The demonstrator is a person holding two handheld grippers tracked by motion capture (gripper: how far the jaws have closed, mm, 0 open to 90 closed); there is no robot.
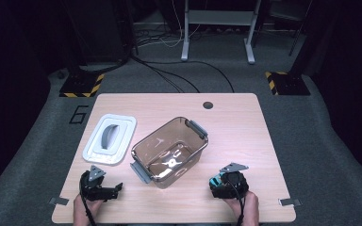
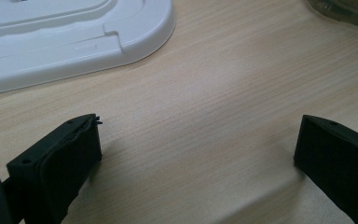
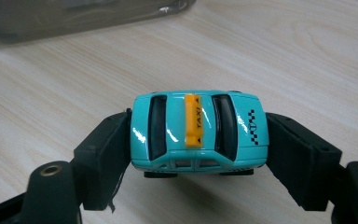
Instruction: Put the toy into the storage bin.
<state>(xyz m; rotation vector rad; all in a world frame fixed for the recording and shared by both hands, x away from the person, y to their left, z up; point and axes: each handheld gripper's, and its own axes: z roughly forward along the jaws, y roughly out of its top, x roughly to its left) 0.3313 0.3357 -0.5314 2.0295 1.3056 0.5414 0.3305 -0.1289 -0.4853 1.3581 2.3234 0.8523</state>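
A turquoise toy taxi (image 3: pixel 199 130) with an orange roof sign sits between the jaws of my right gripper (image 3: pixel 198 154), which press on its front and back ends. From above, the right gripper (image 1: pixel 219 181) is at the table's front right, with the taxi (image 1: pixel 212 181) peeking out at its left. My left gripper (image 2: pixel 198 154) stands open over bare wood, nothing between its jaws. In the high view the left gripper (image 1: pixel 118 188) rests at the front left. A clear brown plastic bin (image 1: pixel 169 150) stands mid-table, with its white lid (image 1: pixel 110 139) to the left.
The wooden table (image 1: pixel 235 132) has a dark round hole (image 1: pixel 208 105) near its far edge. The white lid's corner (image 2: pixel 74 37) lies just ahead of the left gripper. The bin's wall (image 3: pixel 74 16) is close ahead of the right gripper. Grey carpet surrounds the table.
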